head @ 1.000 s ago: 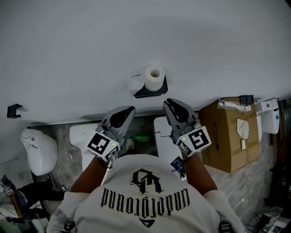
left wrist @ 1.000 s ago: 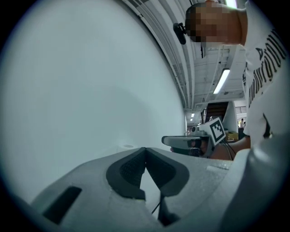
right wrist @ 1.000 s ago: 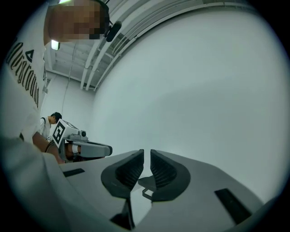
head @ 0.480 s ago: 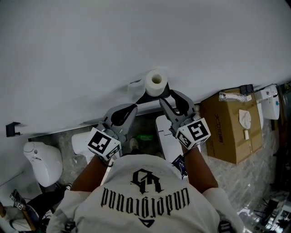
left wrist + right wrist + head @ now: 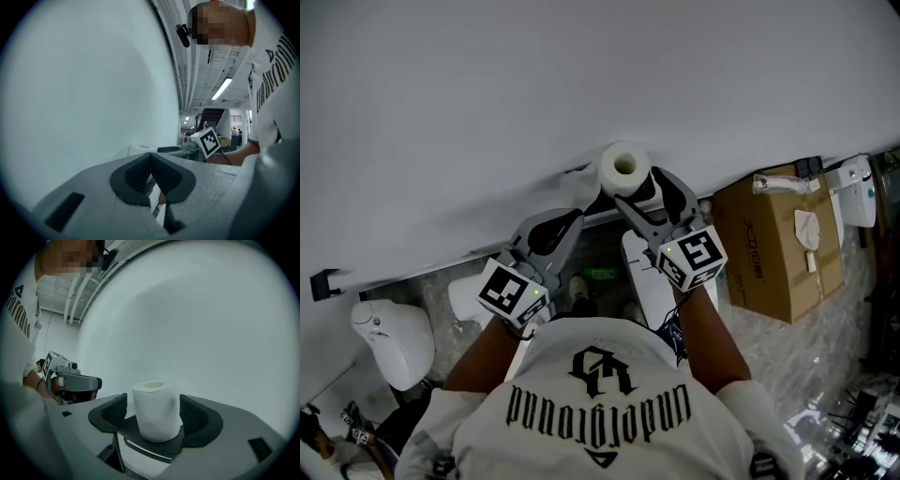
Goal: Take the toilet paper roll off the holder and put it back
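The white toilet paper roll [image 5: 623, 169] stands upright on a black holder shelf [image 5: 594, 201] fixed to the white wall. In the right gripper view the roll [image 5: 157, 411] rises between the two dark pads [image 5: 114, 411], on the holder [image 5: 152, 449]. My right gripper [image 5: 640, 189] has just been opening its jaws, which now flank the roll with narrow gaps on both sides. To the left and a little back from the shelf, my left gripper [image 5: 569, 220] is shut and holds nothing; its pads [image 5: 140, 176] meet in the left gripper view, where the roll [image 5: 142, 149] shows beyond.
A cardboard box [image 5: 778, 253] stands on the floor at the right. A white toilet bowl [image 5: 392, 339] sits at the lower left, and a white fixture [image 5: 649, 281] lies under my arms. A small black bracket [image 5: 322, 282] juts from the wall far left.
Both grippers have moved toward the wall. The right gripper's jaws went from shut to wide apart and now stand on either side of the roll.
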`<control>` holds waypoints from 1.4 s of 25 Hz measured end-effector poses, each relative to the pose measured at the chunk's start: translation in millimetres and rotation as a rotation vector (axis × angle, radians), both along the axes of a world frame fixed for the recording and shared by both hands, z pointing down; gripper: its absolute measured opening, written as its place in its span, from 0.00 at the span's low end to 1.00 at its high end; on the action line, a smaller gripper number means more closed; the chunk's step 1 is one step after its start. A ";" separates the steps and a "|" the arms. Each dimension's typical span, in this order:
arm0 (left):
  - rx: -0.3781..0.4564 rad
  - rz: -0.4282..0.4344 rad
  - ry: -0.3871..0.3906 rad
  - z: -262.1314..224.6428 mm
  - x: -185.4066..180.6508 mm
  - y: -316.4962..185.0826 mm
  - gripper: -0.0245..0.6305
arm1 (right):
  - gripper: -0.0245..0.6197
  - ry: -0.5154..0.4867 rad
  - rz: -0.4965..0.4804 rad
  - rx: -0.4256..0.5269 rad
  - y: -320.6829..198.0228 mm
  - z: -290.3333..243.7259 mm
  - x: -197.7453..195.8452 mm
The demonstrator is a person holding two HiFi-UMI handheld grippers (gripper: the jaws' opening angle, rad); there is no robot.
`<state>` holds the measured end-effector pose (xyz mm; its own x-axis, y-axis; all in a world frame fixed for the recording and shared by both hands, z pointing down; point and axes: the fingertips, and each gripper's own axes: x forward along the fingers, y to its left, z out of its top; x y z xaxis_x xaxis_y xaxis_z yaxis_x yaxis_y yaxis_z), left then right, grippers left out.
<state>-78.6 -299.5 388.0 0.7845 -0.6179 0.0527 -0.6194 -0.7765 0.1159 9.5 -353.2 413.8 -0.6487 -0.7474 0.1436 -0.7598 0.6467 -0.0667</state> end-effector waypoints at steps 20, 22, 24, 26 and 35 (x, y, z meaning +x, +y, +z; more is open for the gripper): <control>-0.058 -0.010 0.005 24.6 -11.7 -14.2 0.06 | 0.57 0.031 -0.031 -0.060 -26.4 25.5 -15.6; -0.061 -0.011 0.006 25.6 -10.8 -13.2 0.06 | 0.57 0.034 -0.034 -0.062 -26.1 26.0 -15.4; -0.061 -0.013 0.006 25.4 -10.8 -12.2 0.06 | 0.57 0.043 -0.036 -0.056 -25.5 25.2 -15.5; -0.059 -0.018 0.006 24.4 -12.1 -10.8 0.06 | 0.57 0.058 -0.034 -0.038 -24.0 23.4 -17.0; -0.055 -0.052 0.002 20.7 -12.1 1.5 0.06 | 0.56 0.069 -0.050 -0.018 -19.6 17.7 -17.5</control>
<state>-90.7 -298.0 408.6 0.7517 -0.6539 0.0861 -0.6582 -0.7358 0.1594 -8.0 -372.8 431.5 -0.6730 -0.7113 0.2025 -0.7300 0.6830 -0.0270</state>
